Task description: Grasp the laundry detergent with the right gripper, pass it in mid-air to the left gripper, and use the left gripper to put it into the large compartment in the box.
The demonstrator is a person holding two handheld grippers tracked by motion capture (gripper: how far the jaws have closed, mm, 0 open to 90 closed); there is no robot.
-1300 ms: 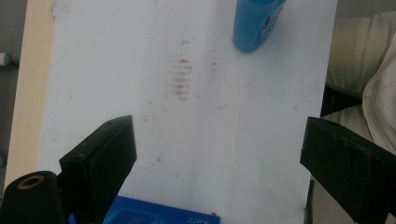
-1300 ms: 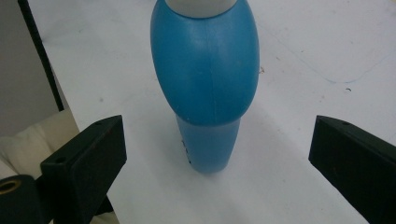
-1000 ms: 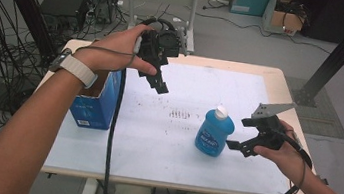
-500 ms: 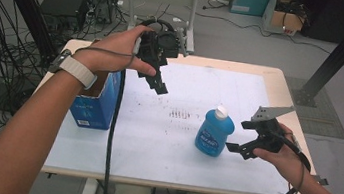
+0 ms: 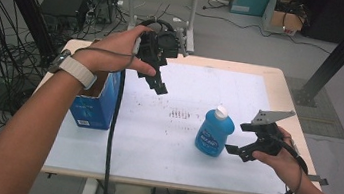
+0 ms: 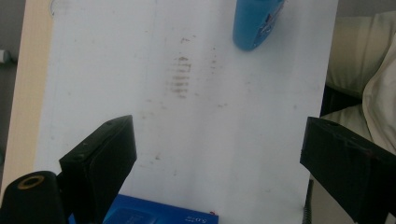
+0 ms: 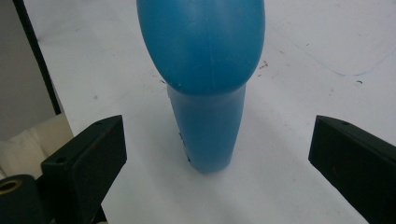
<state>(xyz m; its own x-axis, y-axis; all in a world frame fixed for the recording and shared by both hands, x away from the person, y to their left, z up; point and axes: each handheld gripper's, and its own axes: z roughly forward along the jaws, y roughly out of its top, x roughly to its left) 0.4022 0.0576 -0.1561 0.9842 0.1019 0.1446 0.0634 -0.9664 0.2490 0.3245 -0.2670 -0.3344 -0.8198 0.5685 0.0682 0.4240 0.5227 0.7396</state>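
— On the white sheet, where does the bottle sit?
— The blue bottle (image 5: 215, 132) stands upright right of the middle, just ahead of my right gripper (image 5: 233, 150); its jaws are spread wide, nothing touching.
— And your other hand?
— My left gripper (image 5: 158, 82) hangs above the table (image 5: 282, 86), jaws apart and empty, beside the blue box (image 5: 93, 109).
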